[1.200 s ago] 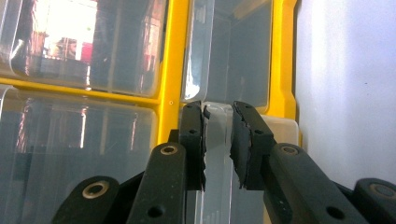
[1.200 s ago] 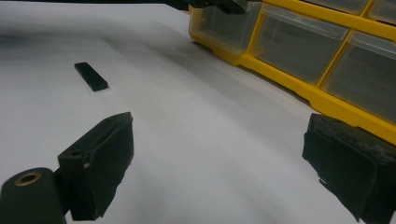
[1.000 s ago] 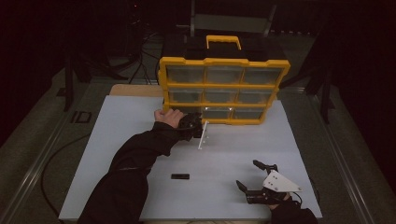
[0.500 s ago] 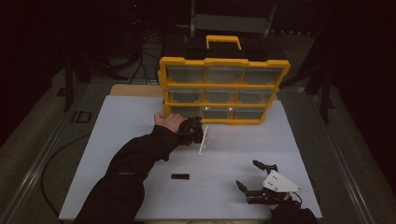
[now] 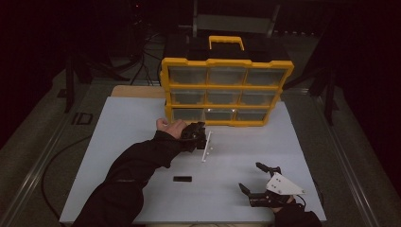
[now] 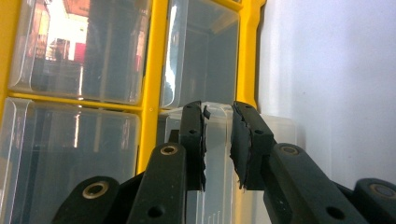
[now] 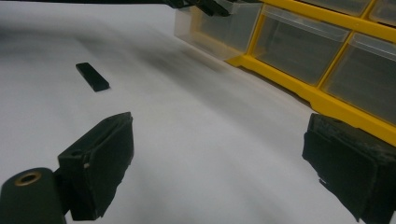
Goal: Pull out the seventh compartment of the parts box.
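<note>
A yellow drawer cabinet with clear drawers stands at the back of the white table. My left gripper is at its bottom row, shut on the front of the bottom-left clear drawer, which sticks partly out of the yellow frame. In the left gripper view the left gripper has clear plastic between its pads. The pulled-out drawer also juts from the cabinet in the right gripper view. My right gripper rests open near the table's front right, its jaws wide apart over bare table.
A small black bar lies flat on the white table top between the two hands, seen also as the black bar from the right gripper. A dark sleeve reaches in from the bottom left. Dark floor and stands surround the table.
My left hand has drawn back a little toward the table's front, and the bottom-left drawer has come out with it. The right gripper has stayed put.
</note>
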Demonstrator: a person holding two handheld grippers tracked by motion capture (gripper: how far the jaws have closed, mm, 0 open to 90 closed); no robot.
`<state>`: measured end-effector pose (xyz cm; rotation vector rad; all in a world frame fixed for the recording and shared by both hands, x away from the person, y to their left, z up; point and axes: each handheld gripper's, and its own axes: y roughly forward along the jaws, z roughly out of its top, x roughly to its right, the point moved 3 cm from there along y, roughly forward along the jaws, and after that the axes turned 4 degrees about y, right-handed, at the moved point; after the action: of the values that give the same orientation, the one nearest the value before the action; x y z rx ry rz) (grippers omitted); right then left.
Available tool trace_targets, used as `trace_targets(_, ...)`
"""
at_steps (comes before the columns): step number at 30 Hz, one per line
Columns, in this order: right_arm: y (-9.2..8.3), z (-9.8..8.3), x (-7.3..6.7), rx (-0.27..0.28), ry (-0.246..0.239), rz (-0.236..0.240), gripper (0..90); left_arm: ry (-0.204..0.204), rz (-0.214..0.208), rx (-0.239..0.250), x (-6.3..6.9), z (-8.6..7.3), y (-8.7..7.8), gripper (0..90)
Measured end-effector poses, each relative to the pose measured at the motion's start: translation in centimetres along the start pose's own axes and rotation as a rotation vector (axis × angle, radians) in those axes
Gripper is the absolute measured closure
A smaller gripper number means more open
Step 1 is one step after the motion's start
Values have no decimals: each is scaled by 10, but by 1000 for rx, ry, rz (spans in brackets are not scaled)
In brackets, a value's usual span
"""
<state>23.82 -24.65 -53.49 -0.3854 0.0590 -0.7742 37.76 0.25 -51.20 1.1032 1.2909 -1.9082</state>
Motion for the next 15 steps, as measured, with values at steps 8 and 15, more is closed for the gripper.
trace_targets(8, 0, 0, 0, -1, 0, -1, 89, 5, -7, 6, 3, 3, -7, 748)
trace_targets(15, 0, 0, 0, -2, -4, -1, 89, 16, -16, -6, 3, 4, -9, 748)
